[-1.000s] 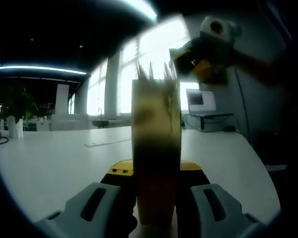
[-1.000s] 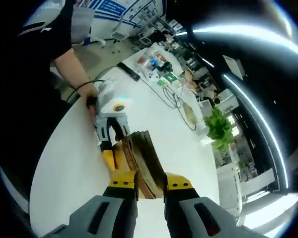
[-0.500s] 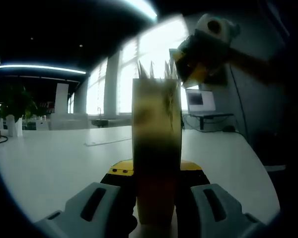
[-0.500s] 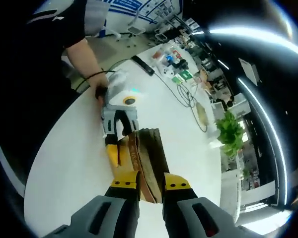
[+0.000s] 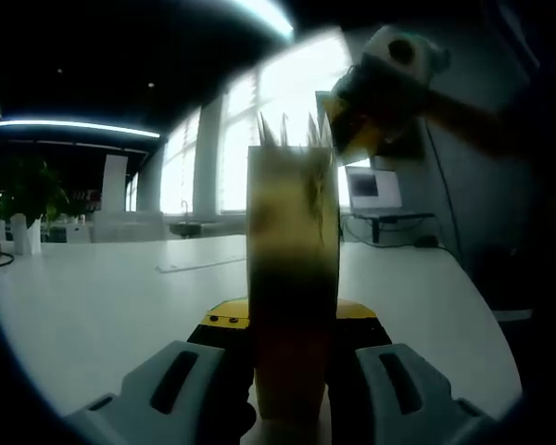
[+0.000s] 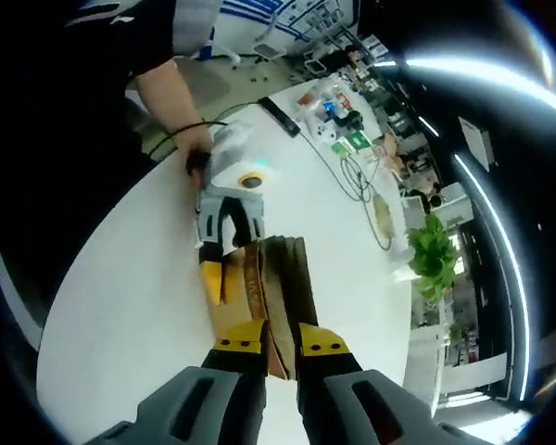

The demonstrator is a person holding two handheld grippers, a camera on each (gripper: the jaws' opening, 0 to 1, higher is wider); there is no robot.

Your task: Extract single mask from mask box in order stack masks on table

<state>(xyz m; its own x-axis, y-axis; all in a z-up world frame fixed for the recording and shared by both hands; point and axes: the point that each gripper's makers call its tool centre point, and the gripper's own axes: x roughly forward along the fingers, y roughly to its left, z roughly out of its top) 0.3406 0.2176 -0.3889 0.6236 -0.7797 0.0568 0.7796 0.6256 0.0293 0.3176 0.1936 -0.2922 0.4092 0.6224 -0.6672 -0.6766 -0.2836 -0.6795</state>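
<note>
Brown cardboard mask box (image 5: 292,278) stands upright on white table (image 5: 102,297) in left gripper view, clamped between left gripper (image 5: 292,385) jaws, long axis vertical, opening up; right gripper (image 5: 375,88) hovers at its top. Right gripper view: right gripper (image 6: 273,348) jaws narrow over the box (image 6: 273,287), grip uncertain. No mask stacked; extraction just starting, I judge.
</note>
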